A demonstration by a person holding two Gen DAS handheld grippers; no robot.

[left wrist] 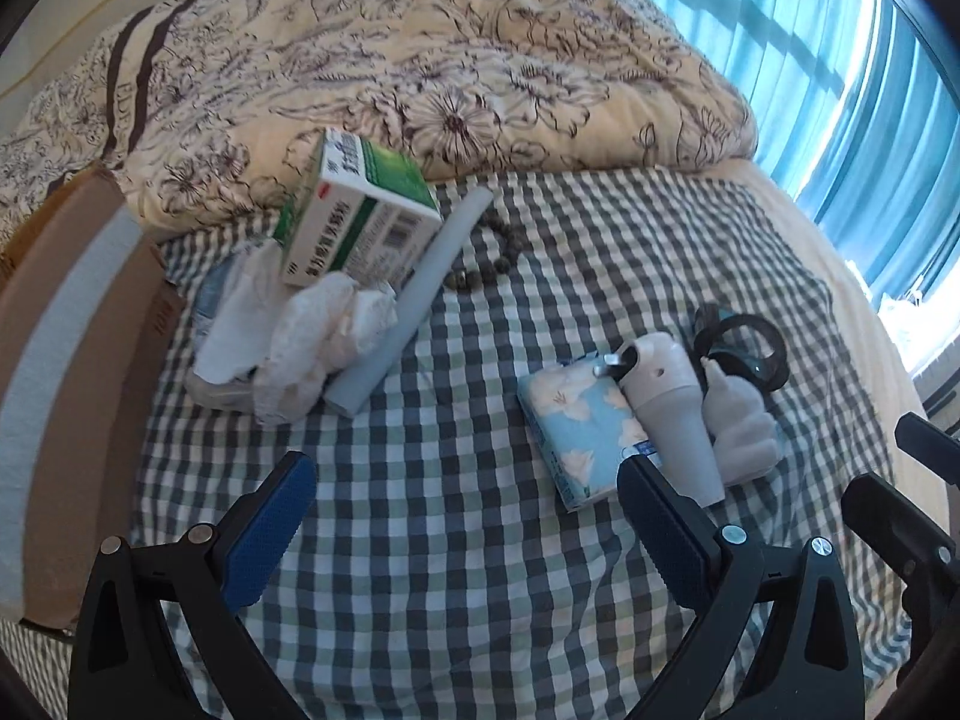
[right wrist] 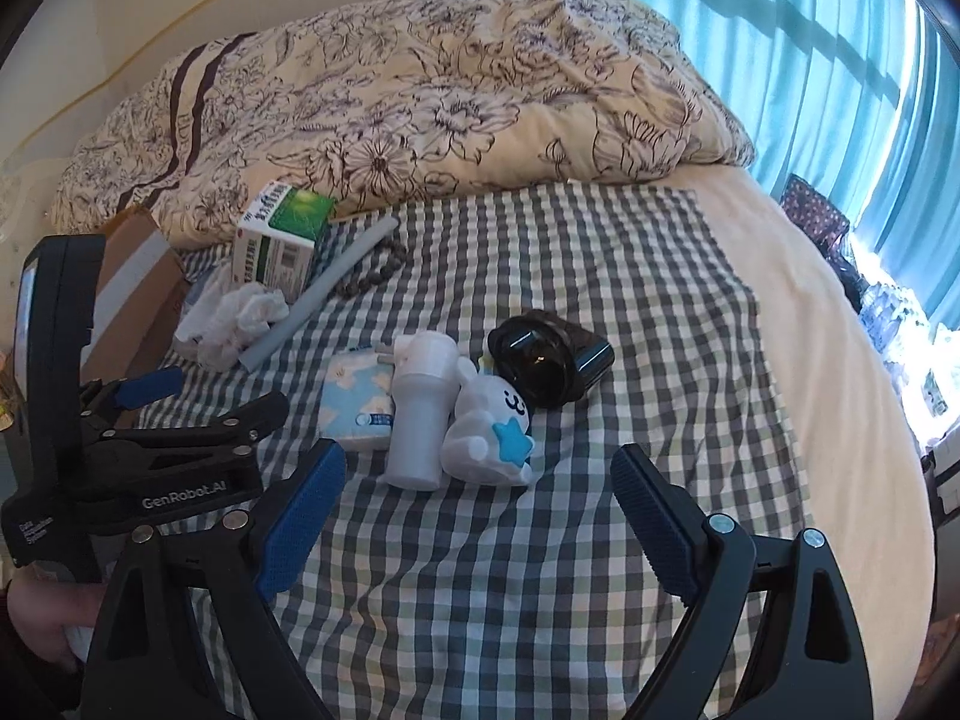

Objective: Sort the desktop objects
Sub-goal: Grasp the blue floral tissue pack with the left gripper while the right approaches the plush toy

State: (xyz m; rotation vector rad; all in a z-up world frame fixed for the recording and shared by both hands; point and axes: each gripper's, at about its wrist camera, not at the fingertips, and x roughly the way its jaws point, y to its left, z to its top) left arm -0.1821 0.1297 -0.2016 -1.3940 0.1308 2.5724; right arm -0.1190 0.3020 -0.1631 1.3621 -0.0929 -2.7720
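On the checked cloth (left wrist: pixel 456 540) (right wrist: pixel 540 540) lie two groups of objects. Far left: a green-and-white medicine box (left wrist: pixel 360 210) (right wrist: pixel 279 237), crumpled tissues (left wrist: pixel 324 342) (right wrist: pixel 240 318), a grey tube (left wrist: pixel 414 294) (right wrist: pixel 324 294) and a string of dark beads (left wrist: pixel 498 252) (right wrist: pixel 378 273). Nearer: a blue tissue pack (left wrist: pixel 582 426) (right wrist: pixel 357 402), a white plug-in device (left wrist: pixel 666 402) (right wrist: pixel 420 414), a white plush toy (left wrist: pixel 741 420) (right wrist: pixel 492 426) and a black object (left wrist: pixel 744 342) (right wrist: pixel 549 363). My left gripper (left wrist: pixel 465 492) is open above the cloth. My right gripper (right wrist: pixel 477 483) is open just short of the plush.
A cardboard box (left wrist: pixel 66 360) (right wrist: pixel 135 294) stands at the left edge. A flowered duvet (left wrist: pixel 420 72) (right wrist: pixel 420 96) is piled behind the cloth. Blue curtains (left wrist: pixel 810 60) (right wrist: pixel 780 48) hang at the right. A hand (right wrist: pixel 42 618) holds the left gripper.
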